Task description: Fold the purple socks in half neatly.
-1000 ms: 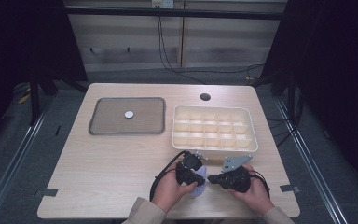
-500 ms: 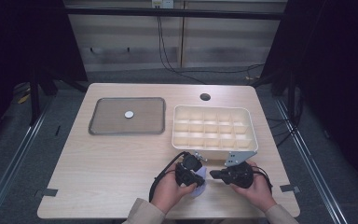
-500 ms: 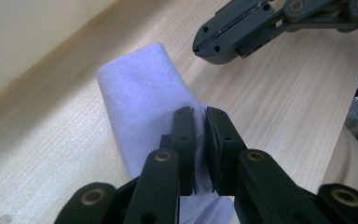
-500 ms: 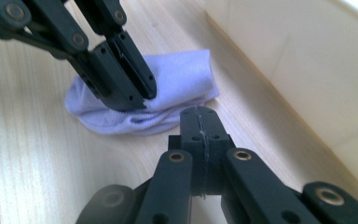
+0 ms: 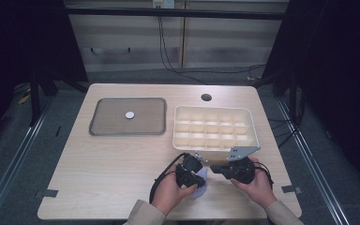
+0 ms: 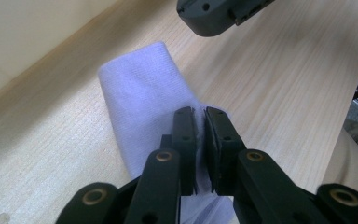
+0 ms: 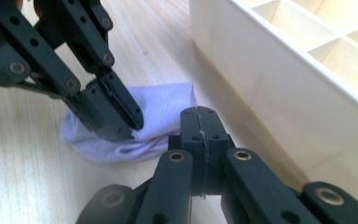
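Pinching the cloth (image 6: 140, 98) near the box (image 5: 214, 129), the left hand-held gripper (image 6: 200, 122) pins it; the right hand-held gripper (image 7: 199, 122) waits closed, empty.

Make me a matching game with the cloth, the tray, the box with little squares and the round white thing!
Things:
1. lavender cloth
2. brown tray
3. cream divided box
4. small white disc

Places:
A. lies on the tray
B. far left part of the table
C. pinched by the left gripper
D. far right part of the table, compartments bare

Pairs: 1-C, 2-B, 3-D, 4-A
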The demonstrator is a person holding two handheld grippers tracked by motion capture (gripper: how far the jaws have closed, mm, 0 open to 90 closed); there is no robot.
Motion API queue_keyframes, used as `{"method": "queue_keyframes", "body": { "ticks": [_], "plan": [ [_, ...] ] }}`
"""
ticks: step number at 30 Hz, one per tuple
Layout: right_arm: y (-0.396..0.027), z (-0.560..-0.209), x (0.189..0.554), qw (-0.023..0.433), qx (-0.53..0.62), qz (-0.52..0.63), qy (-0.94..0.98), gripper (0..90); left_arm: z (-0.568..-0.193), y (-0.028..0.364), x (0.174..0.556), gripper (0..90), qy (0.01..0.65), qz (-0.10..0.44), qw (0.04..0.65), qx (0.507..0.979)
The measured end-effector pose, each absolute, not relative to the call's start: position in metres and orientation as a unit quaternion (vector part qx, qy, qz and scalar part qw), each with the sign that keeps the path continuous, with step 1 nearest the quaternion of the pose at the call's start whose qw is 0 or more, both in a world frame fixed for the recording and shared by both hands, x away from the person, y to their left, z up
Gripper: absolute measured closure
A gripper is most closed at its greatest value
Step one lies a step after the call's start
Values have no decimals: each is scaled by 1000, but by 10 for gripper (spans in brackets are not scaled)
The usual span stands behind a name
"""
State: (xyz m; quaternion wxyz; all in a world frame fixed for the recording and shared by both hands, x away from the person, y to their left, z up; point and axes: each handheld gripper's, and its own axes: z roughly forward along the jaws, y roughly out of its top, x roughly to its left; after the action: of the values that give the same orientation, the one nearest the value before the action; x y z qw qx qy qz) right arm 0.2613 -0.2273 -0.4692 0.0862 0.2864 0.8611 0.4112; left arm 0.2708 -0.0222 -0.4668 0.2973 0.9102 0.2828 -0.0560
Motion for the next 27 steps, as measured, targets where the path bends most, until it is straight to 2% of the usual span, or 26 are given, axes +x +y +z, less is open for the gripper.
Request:
{"method": "queue_keyframes", "body": {
  "ticks": [18,27],
  "plan": [
    [-209,-458,271,88,267,408,868,900,-467,-21,271,829,282,-56,301,909],
    [-198,-464,273,77,255,411,872,900,-468,-20,271,829,281,-57,303,909]
  ]
}}
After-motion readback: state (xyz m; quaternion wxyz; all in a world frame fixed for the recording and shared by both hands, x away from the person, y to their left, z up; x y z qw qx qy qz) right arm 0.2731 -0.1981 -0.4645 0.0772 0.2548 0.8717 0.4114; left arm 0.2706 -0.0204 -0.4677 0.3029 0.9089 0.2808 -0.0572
